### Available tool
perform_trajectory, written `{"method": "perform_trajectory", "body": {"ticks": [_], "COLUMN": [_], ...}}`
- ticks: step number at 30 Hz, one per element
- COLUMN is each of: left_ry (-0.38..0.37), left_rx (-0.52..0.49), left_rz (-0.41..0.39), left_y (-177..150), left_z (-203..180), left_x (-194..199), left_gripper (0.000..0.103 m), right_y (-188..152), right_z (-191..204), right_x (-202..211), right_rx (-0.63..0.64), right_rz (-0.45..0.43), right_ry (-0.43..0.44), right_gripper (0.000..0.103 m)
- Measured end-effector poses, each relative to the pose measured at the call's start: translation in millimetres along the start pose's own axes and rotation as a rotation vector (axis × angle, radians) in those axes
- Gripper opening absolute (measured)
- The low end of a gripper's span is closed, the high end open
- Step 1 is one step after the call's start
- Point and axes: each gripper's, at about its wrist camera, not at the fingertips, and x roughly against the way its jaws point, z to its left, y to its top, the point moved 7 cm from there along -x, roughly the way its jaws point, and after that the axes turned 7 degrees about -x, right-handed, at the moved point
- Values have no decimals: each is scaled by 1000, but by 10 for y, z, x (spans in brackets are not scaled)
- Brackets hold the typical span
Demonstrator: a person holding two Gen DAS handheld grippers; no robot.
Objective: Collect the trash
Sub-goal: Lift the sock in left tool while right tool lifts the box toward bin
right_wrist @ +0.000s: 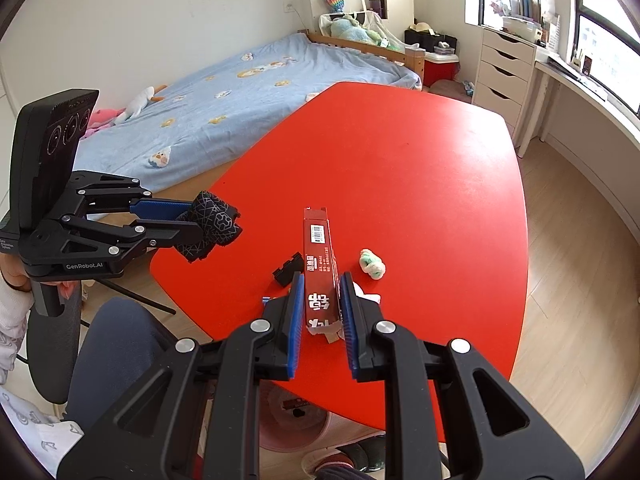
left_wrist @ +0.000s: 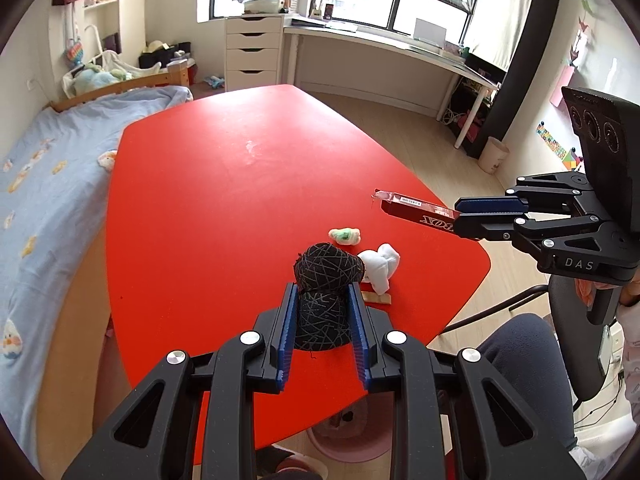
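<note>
A: Left gripper [left_wrist: 322,300] clamped on a black crumpled wrapper with a thin silver line pattern [left_wrist: 326,280], held clear above the red tabletop [left_wrist: 224,184]. Pads press its lower half; the top bulges out past the tips.

B: Right gripper [right_wrist: 322,300] closed narrow on a long flat dark-red carton with white lettering and a barcode [right_wrist: 319,264]. Grip sits at the near end only; most of the carton sticks out ahead, unsupported, off the table.

A: Left on the table: a small white-and-green crumpled wad [left_wrist: 345,236], a bigger white crumpled tissue [left_wrist: 380,268], and a tan scrap [left_wrist: 376,299] just beside the tissue. Right view adds a small black ridged piece [right_wrist: 288,270] near the table edge.

B: A pink round bin [right_wrist: 296,420] shows under the near table edge, with some items already inside. Likely the drop point; only partly visible.

A: Risks, as I judge them. The carton is long and held by one end, so it could pivot in the pads or catch the table edge on the way down to the bin, then fall outside it.

B: The wrapper is soft and springy. It may cling to a pad on release or unfold and drift past the rim. Also, both grippers converging on one bin under the table could collide.

A: Person's knees sit close to the bin; tight clearance.
</note>
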Motion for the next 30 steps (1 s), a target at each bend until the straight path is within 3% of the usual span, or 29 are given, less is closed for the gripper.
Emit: {"method": "perform_trajectory", "body": {"ticks": [13,30], "left_ry": [8,-39], "left_rx": [-5,74], "left_rz": [-60,-8], "left_y": [-346,-1006], "left_z": [-345,-627], "left_x": [346,340], "left_gripper": [25,25], "right_y": [-436,-1174], "right_z": [282,484], "right_x": [434,431], "right_rx": [-24,-56], "right_rz": [-84,-23], "right_ry": [17,5], "right_gripper": [18,18]}}
